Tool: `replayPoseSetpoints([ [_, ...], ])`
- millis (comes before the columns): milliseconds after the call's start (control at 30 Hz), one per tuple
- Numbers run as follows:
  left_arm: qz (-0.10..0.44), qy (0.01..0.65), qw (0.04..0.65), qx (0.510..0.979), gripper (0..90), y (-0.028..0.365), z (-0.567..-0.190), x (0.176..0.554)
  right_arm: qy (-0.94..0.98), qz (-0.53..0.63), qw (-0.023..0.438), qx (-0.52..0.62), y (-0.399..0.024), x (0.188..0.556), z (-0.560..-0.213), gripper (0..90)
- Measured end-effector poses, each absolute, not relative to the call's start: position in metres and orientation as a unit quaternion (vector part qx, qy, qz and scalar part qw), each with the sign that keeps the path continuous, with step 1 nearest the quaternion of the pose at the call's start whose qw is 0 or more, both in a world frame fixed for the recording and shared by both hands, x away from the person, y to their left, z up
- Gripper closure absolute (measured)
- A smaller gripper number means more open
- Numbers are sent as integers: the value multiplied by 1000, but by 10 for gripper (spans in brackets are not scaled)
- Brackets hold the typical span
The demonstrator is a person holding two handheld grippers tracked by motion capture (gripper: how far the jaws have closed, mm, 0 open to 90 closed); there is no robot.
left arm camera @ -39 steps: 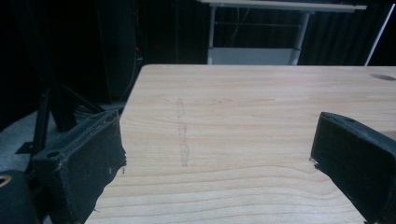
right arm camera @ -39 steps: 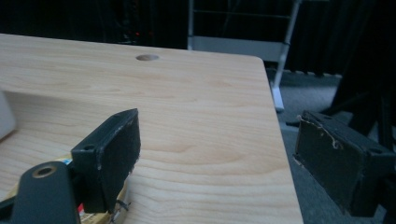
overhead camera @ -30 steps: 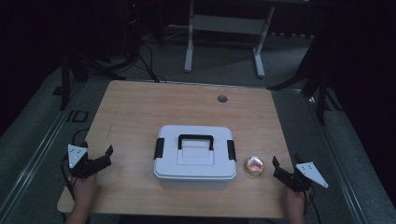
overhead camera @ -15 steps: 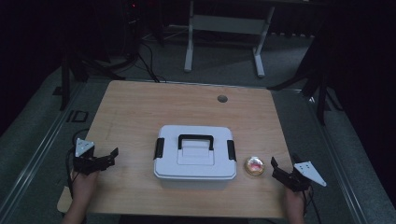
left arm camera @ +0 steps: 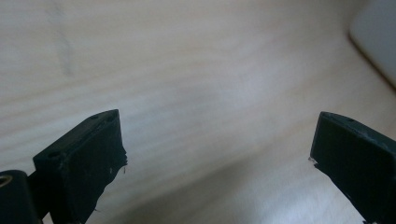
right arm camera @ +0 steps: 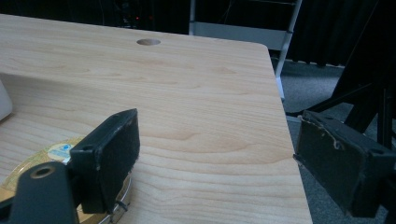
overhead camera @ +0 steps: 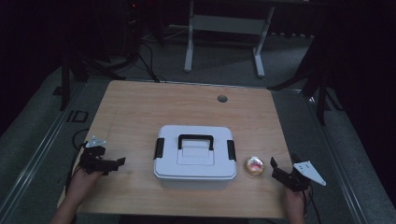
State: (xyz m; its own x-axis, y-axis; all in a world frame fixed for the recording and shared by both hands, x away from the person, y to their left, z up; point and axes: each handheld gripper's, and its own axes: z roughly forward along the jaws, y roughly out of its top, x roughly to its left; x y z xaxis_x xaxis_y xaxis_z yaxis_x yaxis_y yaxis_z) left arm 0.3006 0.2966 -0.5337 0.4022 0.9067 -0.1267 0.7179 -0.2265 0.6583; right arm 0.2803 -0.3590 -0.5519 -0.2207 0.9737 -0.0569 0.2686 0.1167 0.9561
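Observation:
A white lidded box (overhead camera: 195, 157) with a black handle and black side latches sits in the middle of the wooden table (overhead camera: 140, 112). Just right of it lies a small round gold-rimmed tin (overhead camera: 254, 166). My left gripper (overhead camera: 111, 161) stands open over bare wood left of the box, pointing toward it. In the left gripper view its jaws (left arm camera: 217, 123) are wide apart, and a corner of the box (left arm camera: 378, 37) shows at the upper right. My right gripper (overhead camera: 279, 172) is open just right of the tin. In its view (right arm camera: 217, 122) the tin (right arm camera: 51, 154) lies partly behind the left jaw.
A round cable hole (overhead camera: 222, 98) sits near the table's far edge (right arm camera: 148, 42). The table's right edge runs close beside my right gripper. White desk legs (overhead camera: 189, 42) and dark stands are on the grey floor beyond the table.
My left gripper has shifted a little to the right, toward the box, and turned its jaws that way. The right gripper has hardly moved. Box and tin are unmoved.

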Motion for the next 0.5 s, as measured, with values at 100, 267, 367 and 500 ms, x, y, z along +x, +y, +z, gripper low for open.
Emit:
replayPoseSetpoints([
  [100, 128, 511, 325, 785, 23, 297, -534, 302, 639, 451, 391, 486, -359, 281, -552, 133],
  [267, 127, 467, 304, 821, 29, 299, -531, 302, 642, 449, 388, 485, -358, 281, -552, 133],
  [367, 115, 438, 292, 842, 29, 301, -530, 302, 643, 449, 387, 485, -358, 281, -552, 134],
  [500, 91, 405, 268, 869, 28, 304, -528, 305, 644, 448, 387, 485, -358, 281, -552, 133],
])
